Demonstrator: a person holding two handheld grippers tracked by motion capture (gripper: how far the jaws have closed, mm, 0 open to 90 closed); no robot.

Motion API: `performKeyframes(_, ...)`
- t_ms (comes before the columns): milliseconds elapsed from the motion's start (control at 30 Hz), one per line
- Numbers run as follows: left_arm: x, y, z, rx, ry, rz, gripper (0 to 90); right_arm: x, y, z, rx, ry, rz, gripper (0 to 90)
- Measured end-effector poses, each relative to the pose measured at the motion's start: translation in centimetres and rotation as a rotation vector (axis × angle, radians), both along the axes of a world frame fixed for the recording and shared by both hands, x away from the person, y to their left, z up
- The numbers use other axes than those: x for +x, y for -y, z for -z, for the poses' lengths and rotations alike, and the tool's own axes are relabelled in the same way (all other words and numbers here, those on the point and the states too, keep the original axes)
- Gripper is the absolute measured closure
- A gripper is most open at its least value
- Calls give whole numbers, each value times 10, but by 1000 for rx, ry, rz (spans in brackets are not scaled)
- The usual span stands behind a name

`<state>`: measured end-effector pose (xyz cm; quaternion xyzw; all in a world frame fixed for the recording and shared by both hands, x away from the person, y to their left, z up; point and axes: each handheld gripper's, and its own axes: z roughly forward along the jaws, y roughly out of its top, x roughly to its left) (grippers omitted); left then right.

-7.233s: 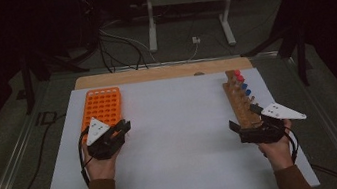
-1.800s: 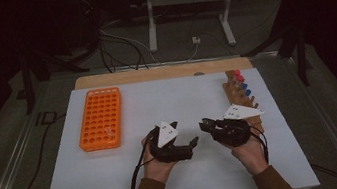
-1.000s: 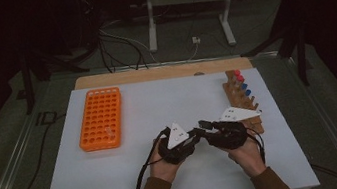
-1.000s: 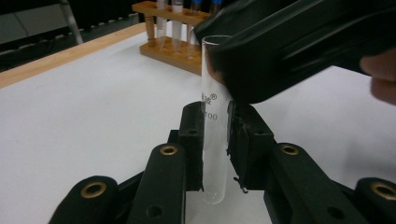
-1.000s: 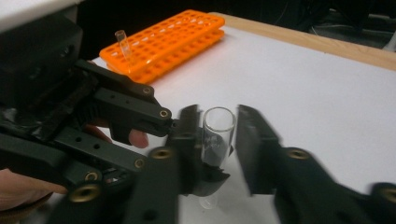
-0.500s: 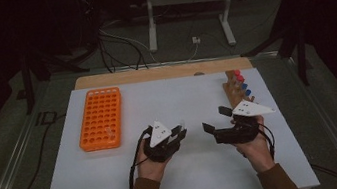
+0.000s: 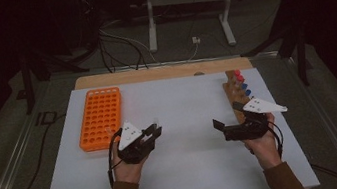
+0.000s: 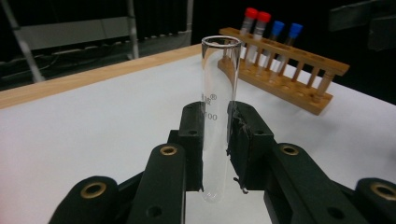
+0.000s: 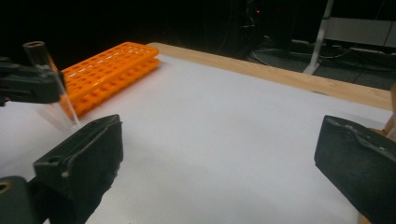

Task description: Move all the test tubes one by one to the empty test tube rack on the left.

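— Where the white table [image 7: 188, 172] spreads under the high view, what at the left?

— Orange rack [image 7: 100, 116] at about ten o'clock from table centre, lying flat, every visible hole unfilled. Just beside its near right corner, at roughly four o'clock from it, left gripper [image 7: 151, 132], borne by a hand [image 7: 126, 167] with a brown sleeve.

— Jaw state there?

— Closed tight on a clear glass test tube [image 8: 217, 107], pads [image 8: 241, 135] pressing both sides around mid-length. Tube upright in the left gripper view, open mouth at twelve o'clock, rounded bottom hanging below the pads, clear of the table. Faint printed marks on the glass, too small to read.

— And further right?

— Right gripper [image 7: 223, 128] at about three o'clock from the left one, well apart from it, bare table between. Jaws spread wide, having just been opening, nothing between them. Seen from the right gripper view, same tube [image 9: 50, 84] at nine o'clock, tilted, clamped in the other gripper's black jaws, orange rack behind it.

— Anything beyond that hand?

— Wooden rack [image 7: 236, 95] at one o'clock from the right gripper, near it, holding tubes with red caps [image 7: 238, 75] and blue caps [image 7: 246, 89].
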<state>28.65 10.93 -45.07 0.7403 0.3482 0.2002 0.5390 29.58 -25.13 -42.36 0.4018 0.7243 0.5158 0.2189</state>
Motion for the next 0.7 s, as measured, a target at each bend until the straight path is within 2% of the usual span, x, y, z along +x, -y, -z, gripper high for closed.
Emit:
performKeyframes(167, -2, -18, -2, -8, 4, -32, 759, 0, 4, 0, 2, 3, 23, 0)
performKeyframes(300, -4, -35, -8, -14, 24, -65, 758, 0, 9, 0, 13, 1, 31, 0)
performKeyframes(700, -8, -90, -17, -59, 43, -196, 758, -1, 15, -1, 27, 5, 46, 0)
